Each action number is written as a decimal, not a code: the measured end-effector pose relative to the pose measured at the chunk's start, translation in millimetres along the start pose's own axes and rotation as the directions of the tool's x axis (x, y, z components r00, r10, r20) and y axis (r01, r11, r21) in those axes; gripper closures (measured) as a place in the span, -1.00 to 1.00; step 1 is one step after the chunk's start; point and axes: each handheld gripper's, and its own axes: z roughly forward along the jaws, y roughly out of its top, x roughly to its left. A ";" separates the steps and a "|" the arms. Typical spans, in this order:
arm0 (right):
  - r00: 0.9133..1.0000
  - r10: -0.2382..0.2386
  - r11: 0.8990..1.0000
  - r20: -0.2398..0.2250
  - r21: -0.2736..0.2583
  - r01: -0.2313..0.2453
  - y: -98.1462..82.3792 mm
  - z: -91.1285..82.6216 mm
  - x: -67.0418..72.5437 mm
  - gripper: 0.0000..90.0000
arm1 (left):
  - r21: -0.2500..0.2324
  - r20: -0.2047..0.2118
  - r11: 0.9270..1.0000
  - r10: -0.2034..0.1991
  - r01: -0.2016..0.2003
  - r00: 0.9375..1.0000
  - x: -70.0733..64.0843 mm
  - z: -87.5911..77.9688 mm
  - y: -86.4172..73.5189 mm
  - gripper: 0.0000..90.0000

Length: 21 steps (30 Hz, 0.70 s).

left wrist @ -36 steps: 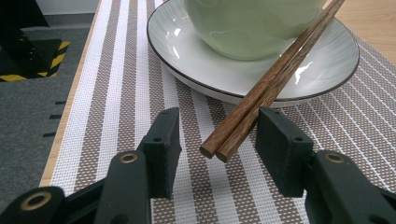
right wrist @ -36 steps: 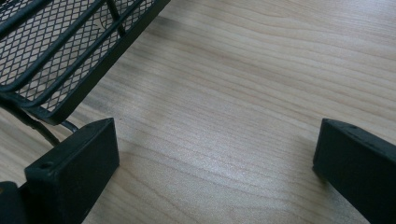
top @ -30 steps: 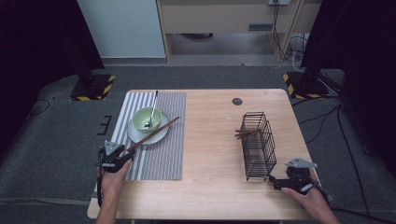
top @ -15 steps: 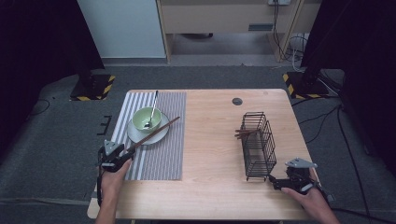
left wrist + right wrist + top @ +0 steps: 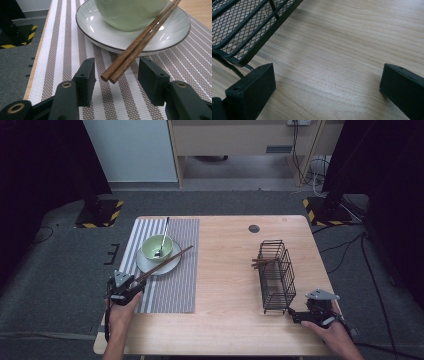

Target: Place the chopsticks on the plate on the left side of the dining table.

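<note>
At the bench's near left corner, the left hand-held gripper lies low over the striped mat, jaws apart around the chopsticks' near ends without touching them; the sticks lean on the plate. The right hand-held gripper rests gaping beside the wire basket.

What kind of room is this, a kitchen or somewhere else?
Probably a lab or test room, not a kitchen. A wooden table stands on grey carpet, striped yellow-and-black stand bases sit by its far corners, and cables trail across the floor. The bowl on its striped mat looks set up for practice.
</note>
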 end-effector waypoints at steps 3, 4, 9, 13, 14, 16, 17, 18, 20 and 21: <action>1.000 0.000 1.000 0.000 0.000 0.000 0.0 0.0 0.0 -0.99 | -0.009 -0.001 1.000 -0.002 0.002 1.000 -1.3 -2.3 3.4 -0.01; 1.000 0.000 1.000 0.000 0.000 0.000 0.0 0.0 0.0 -0.99 | -0.009 -0.001 1.000 -0.002 0.002 1.000 -1.3 -2.3 3.4 -0.03; 1.000 -0.001 1.000 0.000 0.000 0.001 0.0 0.0 0.0 -0.99 | 0.006 0.003 0.999 0.032 -0.032 0.999 2.6 -2.4 8.9 -0.09; 1.000 0.000 1.000 0.000 0.000 0.000 0.0 0.0 0.0 -0.99 | 0.007 0.012 0.999 0.037 -0.037 0.999 6.4 -2.8 8.0 -0.17; 1.000 -0.001 1.000 -0.001 0.000 0.001 0.0 0.0 -0.1 -0.99 | 0.008 0.017 0.999 0.040 -0.041 0.999 5.9 -2.3 8.0 -0.18; 1.000 -0.002 1.000 -0.001 0.000 0.002 0.1 0.1 -0.1 -0.99 | 0.013 0.027 0.998 0.067 -0.067 0.997 2.0 0.3 9.2 -0.22; 1.000 -0.002 1.000 -0.001 0.000 0.002 0.1 0.1 -0.1 -0.99 | 0.013 0.027 0.998 0.067 -0.067 0.997 2.0 0.3 9.2 -0.24; 1.000 -0.002 1.000 -0.001 0.000 0.002 0.1 0.1 -0.1 -0.99 | 0.017 0.027 0.997 0.073 -0.074 0.997 0.8 1.4 9.5 -0.24; 1.000 -0.002 1.000 -0.001 0.000 0.002 0.1 0.1 -0.1 -0.99 | 0.020 0.021 0.997 0.078 -0.079 0.997 -0.6 2.7 10.0 -0.24; 1.000 -0.001 1.000 -0.001 0.000 0.001 0.1 0.1 -0.1 -0.99 | 0.019 0.018 0.997 0.078 -0.079 0.997 -1.0 3.1 10.2 -0.24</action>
